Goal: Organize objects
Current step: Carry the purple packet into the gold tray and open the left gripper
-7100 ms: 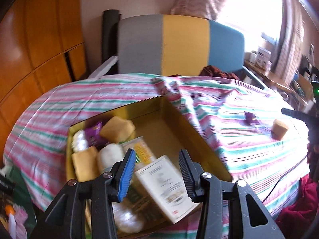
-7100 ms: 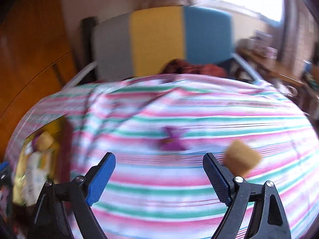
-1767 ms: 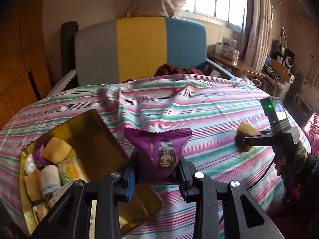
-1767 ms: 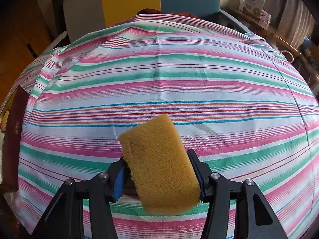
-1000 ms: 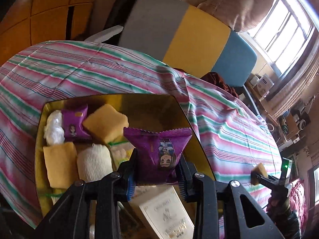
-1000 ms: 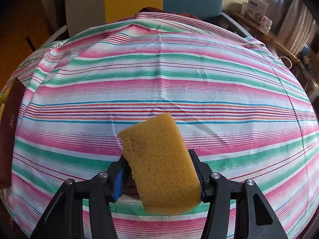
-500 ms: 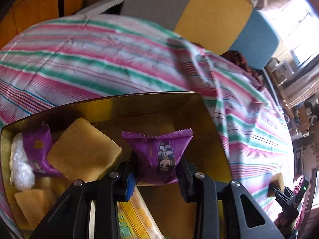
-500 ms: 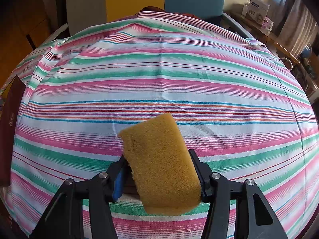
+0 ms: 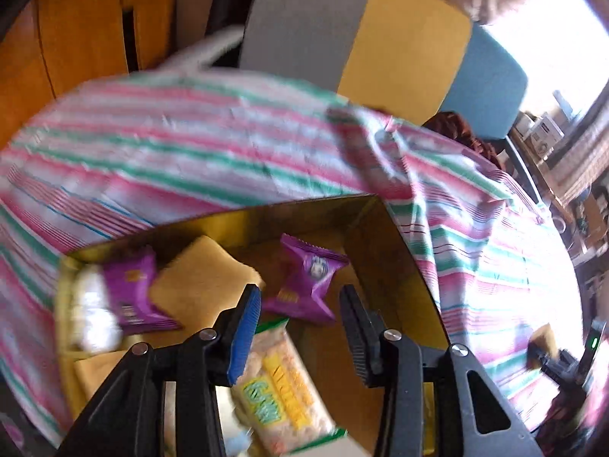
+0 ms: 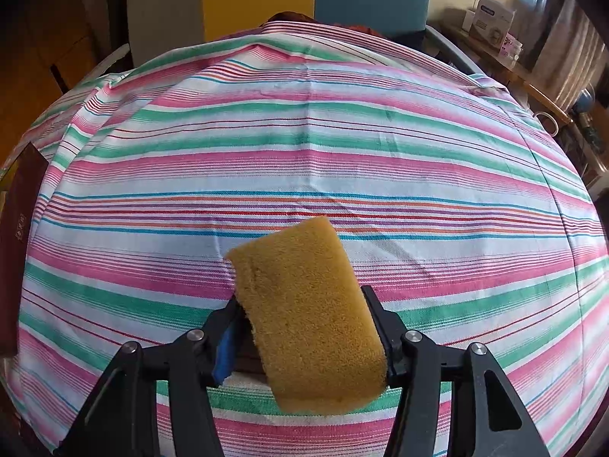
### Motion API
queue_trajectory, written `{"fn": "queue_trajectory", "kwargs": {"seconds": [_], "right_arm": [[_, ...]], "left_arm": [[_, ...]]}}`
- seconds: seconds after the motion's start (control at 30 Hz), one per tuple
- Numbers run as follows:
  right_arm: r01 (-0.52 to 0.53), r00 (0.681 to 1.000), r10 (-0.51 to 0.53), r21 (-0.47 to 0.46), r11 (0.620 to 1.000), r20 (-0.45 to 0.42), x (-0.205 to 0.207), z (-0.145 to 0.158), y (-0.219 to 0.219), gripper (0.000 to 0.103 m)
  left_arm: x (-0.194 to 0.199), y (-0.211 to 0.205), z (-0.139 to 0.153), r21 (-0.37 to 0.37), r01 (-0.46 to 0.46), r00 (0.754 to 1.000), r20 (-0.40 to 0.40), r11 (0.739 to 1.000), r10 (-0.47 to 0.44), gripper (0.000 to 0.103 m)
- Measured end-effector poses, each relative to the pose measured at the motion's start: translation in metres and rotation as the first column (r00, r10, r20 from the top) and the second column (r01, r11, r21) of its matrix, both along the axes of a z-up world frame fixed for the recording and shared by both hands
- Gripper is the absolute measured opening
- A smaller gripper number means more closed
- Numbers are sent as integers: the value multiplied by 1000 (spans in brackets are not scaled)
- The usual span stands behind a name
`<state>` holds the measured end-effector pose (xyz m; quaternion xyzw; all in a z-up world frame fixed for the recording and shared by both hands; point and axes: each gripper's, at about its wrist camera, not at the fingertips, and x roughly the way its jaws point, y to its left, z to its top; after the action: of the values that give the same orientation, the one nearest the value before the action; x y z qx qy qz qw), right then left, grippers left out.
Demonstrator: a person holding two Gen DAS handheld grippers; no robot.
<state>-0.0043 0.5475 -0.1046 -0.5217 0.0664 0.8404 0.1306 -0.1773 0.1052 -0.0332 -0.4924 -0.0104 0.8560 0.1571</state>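
In the left wrist view my left gripper (image 9: 300, 310) hangs over the open cardboard box (image 9: 403, 262), its jaws opening. The purple snack packet (image 9: 308, 283) lies loose in the box just beyond the fingertips, free of both pads. Around it in the box are a yellow sponge (image 9: 201, 285), a second purple packet (image 9: 131, 293), a white bundle (image 9: 91, 316) and a yellow-green snack bag (image 9: 281, 388). In the right wrist view my right gripper (image 10: 304, 308) is shut on a yellow sponge (image 10: 308, 316) above the striped tablecloth (image 10: 304, 152).
The box's dark outer wall (image 10: 15, 236) shows at the left edge of the right wrist view. A grey, yellow and blue chair back (image 9: 380, 49) stands behind the table. A side table with small boxes (image 10: 495, 26) is at the far right.
My left gripper has let go of the purple packet, which now lies in the box, and its jaws have spread. The right gripper and its sponge have not moved.
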Motion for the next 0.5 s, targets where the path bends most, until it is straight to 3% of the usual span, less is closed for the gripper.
{"fn": "queue_trajectory", "kwargs": {"seconds": [0.13,0.33,0.5], "right_arm": [[4,1000,-4,3,1000,1,0,0,0,57],[23,1000,-23,-7,1000,15,-2,4,-6,56],[-46,998,41,-80,996,-54,-12,27,-55,55]], "left_arm": [[39,-2,21,-37,23,992,-122,999,-27,43],[81,-17,30,-37,19,982,-185,999,-26,43],[102,-30,35,-47,7,973,-232,999,-18,43]]}}
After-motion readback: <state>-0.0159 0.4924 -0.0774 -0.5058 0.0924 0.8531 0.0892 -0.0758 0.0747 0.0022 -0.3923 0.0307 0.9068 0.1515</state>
